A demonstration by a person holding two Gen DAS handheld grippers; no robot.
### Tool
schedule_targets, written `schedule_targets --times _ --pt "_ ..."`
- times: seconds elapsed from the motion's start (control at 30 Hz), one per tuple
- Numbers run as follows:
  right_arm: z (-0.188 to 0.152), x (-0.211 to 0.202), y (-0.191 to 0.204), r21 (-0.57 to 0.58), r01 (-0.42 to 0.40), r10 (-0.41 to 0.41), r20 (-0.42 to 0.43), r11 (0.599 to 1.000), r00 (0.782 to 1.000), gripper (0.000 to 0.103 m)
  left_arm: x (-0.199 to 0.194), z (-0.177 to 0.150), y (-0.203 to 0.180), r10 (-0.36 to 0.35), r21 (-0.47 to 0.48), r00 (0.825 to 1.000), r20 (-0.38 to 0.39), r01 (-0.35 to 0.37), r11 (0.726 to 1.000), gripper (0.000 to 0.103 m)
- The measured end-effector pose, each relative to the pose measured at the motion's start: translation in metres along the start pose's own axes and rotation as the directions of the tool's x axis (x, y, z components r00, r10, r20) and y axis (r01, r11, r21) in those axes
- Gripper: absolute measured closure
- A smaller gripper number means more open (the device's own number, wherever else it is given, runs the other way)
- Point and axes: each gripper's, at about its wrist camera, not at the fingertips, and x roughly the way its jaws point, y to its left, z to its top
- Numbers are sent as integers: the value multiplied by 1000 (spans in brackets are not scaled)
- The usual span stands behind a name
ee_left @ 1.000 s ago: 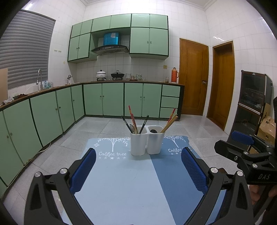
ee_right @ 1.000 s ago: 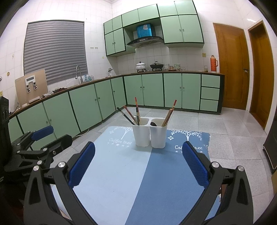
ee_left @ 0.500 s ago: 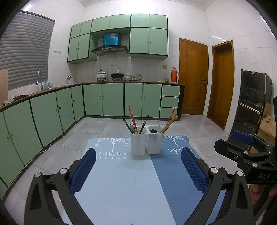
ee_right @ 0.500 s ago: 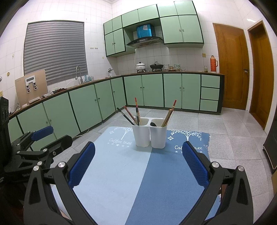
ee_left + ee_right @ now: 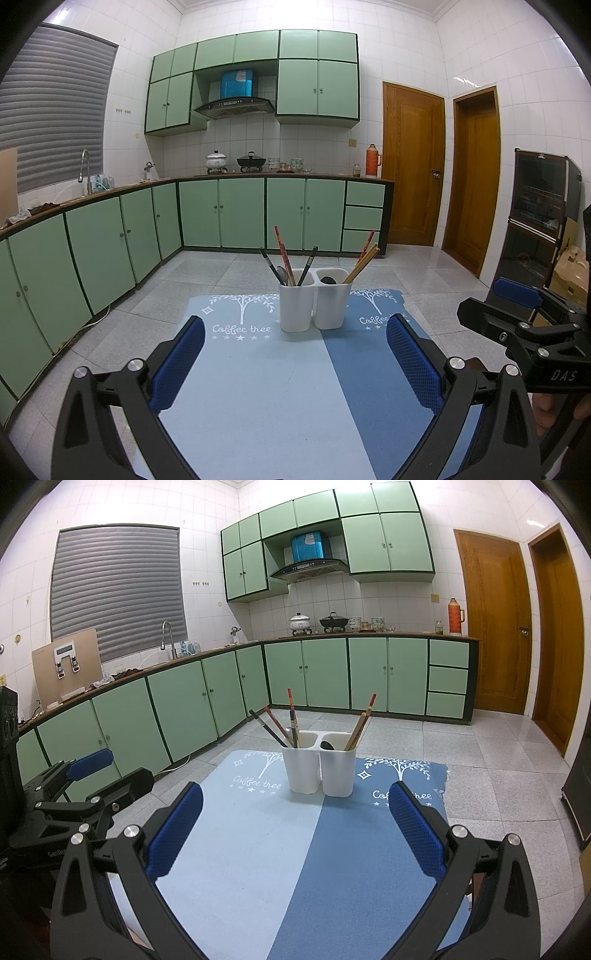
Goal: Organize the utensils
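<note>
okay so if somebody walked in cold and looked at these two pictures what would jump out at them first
Probably the white two-compartment utensil holder, standing upright mid-table on the blue mat with chopsticks fanning out of both compartments. Next, the left gripper and right gripper, both open and empty, short of the holder. Behind, green cabinets line the kitchen walls.

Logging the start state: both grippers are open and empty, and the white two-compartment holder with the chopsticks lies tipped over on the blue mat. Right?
Not quite. The white holder stands upright on the blue mat, as the left wrist view shows. The left gripper and right gripper are open and empty.
</note>
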Motion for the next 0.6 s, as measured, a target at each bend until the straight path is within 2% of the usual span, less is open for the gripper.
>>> schedule_targets --times 0.6 --pt "-1 0 0 0 0 0 0 1000 1000 5 0 0 0 1 0 1000 1 -1 1000 6"
